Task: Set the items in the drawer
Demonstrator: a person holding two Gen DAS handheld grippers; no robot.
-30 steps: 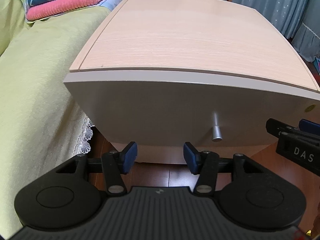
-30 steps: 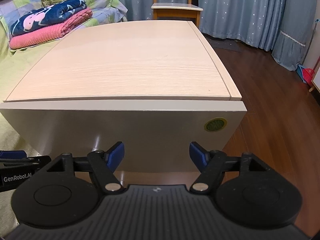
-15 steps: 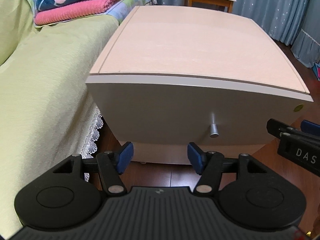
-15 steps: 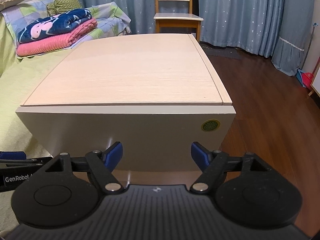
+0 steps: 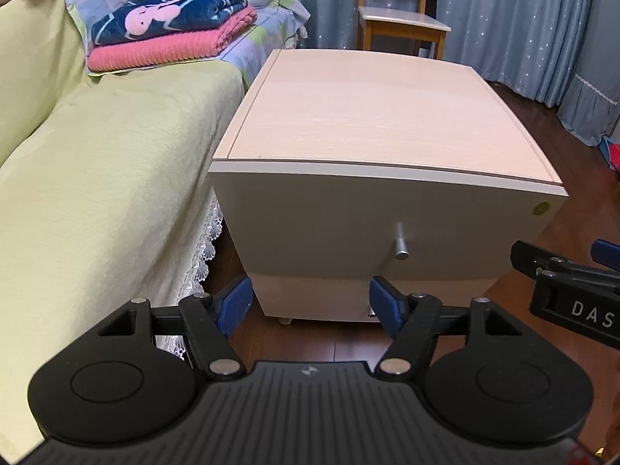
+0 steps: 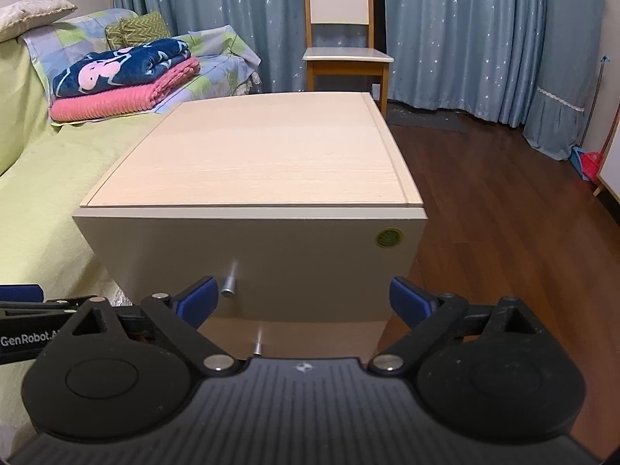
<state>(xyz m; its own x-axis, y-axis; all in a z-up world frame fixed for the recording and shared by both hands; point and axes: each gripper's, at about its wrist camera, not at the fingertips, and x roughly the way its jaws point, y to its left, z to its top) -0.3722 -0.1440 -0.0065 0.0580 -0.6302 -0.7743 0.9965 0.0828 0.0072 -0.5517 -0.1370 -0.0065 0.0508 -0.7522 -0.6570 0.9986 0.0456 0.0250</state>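
Note:
A pale wooden bedside cabinet point(image 5: 379, 124) point(image 6: 263, 155) stands in front of both grippers. Its upper drawer front point(image 5: 348, 224) point(image 6: 294, 255) is closed, with a metal knob point(image 5: 401, 250) point(image 6: 229, 286) sticking out. A lower drawer point(image 6: 302, 333) with a second knob point(image 6: 256, 347) shows beneath. My left gripper point(image 5: 310, 300) hangs open and empty, short of the cabinet's base. My right gripper point(image 6: 302, 300) is open and empty too, level with the upper drawer front, its left finger just left of the knob. Nothing lies on the cabinet top.
A bed with a yellow-green cover point(image 5: 97, 178) runs along the cabinet's left side, folded blankets point(image 5: 170, 38) point(image 6: 124, 77) stacked at its far end. A wooden chair point(image 6: 341, 50) and blue curtains point(image 6: 484, 38) stand behind. Dark wood floor point(image 6: 503, 201) opens to the right.
Both grippers have drawn back from the cabinet and risen, so it looks smaller and both knobs show in the right wrist view. Both grippers have stayed open.

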